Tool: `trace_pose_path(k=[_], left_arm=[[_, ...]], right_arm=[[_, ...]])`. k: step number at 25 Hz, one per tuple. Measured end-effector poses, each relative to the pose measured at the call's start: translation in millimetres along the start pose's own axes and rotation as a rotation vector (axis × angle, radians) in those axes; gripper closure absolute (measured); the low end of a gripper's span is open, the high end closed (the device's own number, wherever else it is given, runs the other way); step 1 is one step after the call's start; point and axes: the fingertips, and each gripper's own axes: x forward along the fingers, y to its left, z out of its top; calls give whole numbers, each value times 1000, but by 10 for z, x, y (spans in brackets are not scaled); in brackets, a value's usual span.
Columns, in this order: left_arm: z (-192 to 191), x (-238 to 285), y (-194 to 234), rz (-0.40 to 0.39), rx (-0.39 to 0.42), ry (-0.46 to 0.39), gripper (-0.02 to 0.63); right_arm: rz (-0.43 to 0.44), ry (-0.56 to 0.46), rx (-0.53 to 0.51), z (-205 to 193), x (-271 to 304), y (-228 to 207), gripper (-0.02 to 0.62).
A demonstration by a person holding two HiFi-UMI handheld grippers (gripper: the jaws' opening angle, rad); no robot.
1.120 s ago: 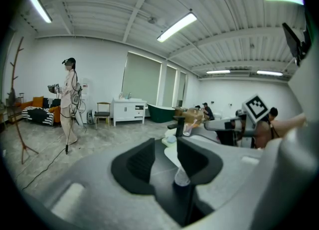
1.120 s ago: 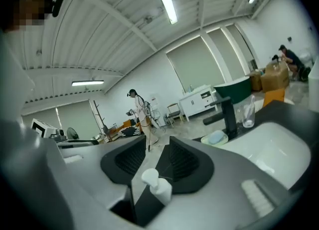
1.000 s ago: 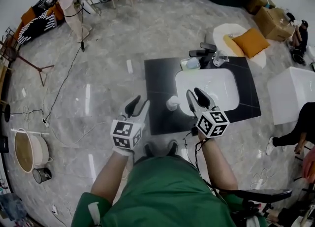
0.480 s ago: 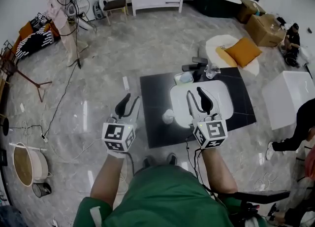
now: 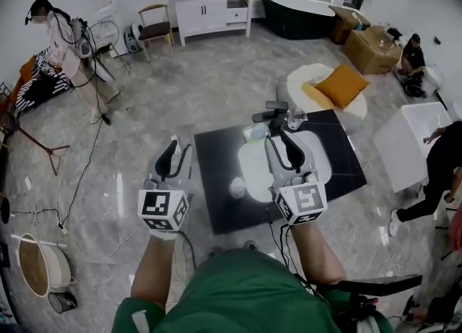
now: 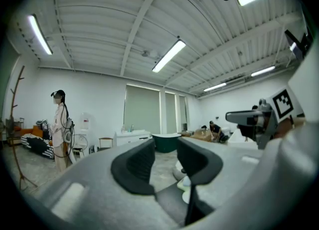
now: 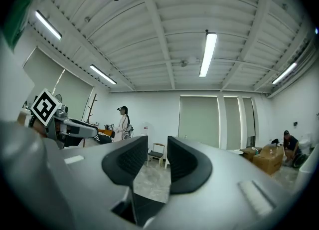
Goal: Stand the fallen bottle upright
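Note:
A small white bottle (image 5: 237, 188) sits on the black countertop (image 5: 216, 158), just left of the white sink basin (image 5: 253, 165). From above it reads as a round white shape, and I cannot tell whether it stands or lies. My left gripper (image 5: 175, 157) hovers to its left, high above the counter, open and holding nothing. My right gripper (image 5: 283, 144) hangs over the basin; its jaws are closing, a gap still shows and nothing is between them. Both gripper views look level across the room, with the left gripper (image 6: 165, 159) and right gripper (image 7: 157, 159) empty.
A dark faucet (image 5: 268, 112), a glass (image 5: 294, 117) and a pale cup (image 5: 258, 133) stand at the counter's far edge. An orange cushion (image 5: 341, 84) lies beyond it and a white block (image 5: 415, 136) stands right. People stand far left (image 5: 58, 32) and right (image 5: 440, 165). Cables trail across the floor.
Both grippers have risen away from the counter, while the bottle stays where it was on the black top. The right jaws stand narrower than before.

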Motion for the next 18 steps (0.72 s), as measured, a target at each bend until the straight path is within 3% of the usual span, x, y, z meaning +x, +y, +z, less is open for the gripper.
trace_pose_path(k=[8,18], left_arm=[[299,23,-25,-6,20,-53,469],[332,121,-119,-35,25,-62,469]], right_arm=[[-16,-54,-21,244,-24,-59,482],[-18,-77,-46,294,-91,-137,482]])
